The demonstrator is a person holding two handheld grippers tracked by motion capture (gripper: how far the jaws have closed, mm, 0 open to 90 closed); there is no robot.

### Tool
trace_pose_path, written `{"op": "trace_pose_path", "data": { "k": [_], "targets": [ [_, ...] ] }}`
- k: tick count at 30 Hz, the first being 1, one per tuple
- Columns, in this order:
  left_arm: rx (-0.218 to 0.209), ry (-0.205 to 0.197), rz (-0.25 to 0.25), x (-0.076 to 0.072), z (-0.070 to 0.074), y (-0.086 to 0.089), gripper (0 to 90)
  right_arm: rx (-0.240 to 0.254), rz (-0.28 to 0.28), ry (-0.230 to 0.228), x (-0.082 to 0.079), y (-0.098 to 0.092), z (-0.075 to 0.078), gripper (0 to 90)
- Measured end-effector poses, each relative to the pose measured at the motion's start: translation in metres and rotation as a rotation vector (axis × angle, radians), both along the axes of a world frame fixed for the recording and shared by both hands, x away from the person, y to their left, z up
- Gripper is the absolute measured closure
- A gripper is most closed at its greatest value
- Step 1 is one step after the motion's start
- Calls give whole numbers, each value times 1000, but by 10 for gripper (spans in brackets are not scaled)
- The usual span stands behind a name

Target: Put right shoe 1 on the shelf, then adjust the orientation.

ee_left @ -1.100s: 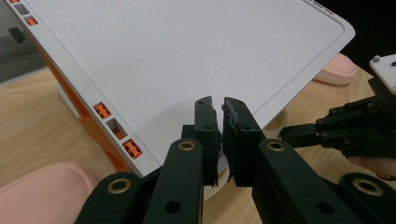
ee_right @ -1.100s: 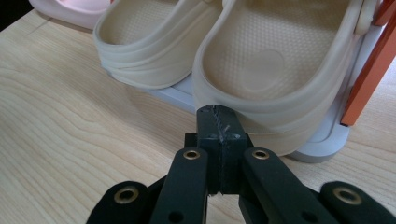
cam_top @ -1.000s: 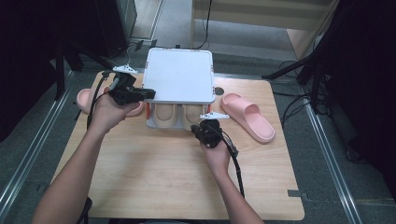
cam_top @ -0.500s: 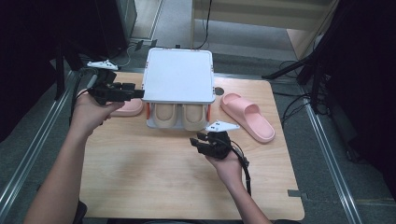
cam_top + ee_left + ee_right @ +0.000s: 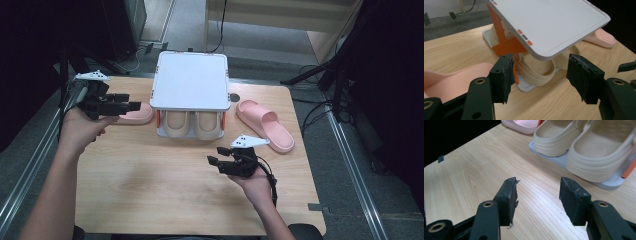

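On the desk (image 5: 150,200), two cream clogs (image 5: 195,125) sit side by side on the white rack's (image 5: 190,80) lower shelf, with two pink slippers (image 5: 265,125) flanking the rack. Both tongs, left (image 5: 132,106) and right (image 5: 212,162), have just been opening and stand spread, pinching nothing.

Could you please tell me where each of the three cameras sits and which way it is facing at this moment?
High view: above the person's side, looking forward and down on the table; both forearms, the left gripper and the right gripper show.
Left gripper view: rides the left gripper, facing the shoe rack and the cream slippers; its open jaws show.
Right gripper view: rides the right gripper, low over the table, facing the cream slippers; its open, empty jaws show.
Shared: both gripper views show the cream slippers on the rack.
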State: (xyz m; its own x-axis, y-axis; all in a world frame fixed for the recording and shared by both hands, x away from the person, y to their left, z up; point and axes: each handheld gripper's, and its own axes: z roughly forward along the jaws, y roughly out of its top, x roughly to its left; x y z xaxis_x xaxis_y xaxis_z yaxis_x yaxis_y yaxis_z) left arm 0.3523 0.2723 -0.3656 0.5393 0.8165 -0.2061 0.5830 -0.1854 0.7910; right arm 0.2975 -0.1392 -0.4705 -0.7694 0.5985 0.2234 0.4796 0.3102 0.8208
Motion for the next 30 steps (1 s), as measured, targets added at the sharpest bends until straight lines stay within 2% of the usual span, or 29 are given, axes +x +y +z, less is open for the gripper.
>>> {"op": "trace_pose_path", "data": {
  "k": [4,7,11,12,13,15,16,19,22,25,28,30],
  "targets": [
    [14,-24,23,-4,-1,4,388,-11,-7,-8,2,-11,1,484],
    [21,-20,36,-4,-4,9,390,-5,-30,-3,8,-17,0,484],
    [16,-4,64,-1,-9,14,420,-27,-48,1,14,-20,-4,487],
    [14,-3,78,0,-10,16,441,-30,-48,6,15,-20,-4,488],
    [9,-1,80,0,-11,17,511,-31,-48,6,15,-20,-5,488],
    [13,-6,98,3,-15,20,578,-21,-46,14,16,-20,-5,488],
    [15,-6,99,3,-16,20,642,-18,-47,13,16,-21,-5,488],
    [-9,6,96,9,-25,25,724,-25,-46,14,14,-20,-5,488],
    [9,12,107,14,-36,28,818,-24,-46,12,13,-19,-6,488],
    [18,37,122,23,-50,31,875,-15,-54,16,13,-17,-8,488],
    [40,51,132,32,-59,32,889,-25,-52,4,11,-15,-8,488],
    [36,55,142,37,-65,33,890,-24,-53,3,9,-15,-9,488]
  ]
}}
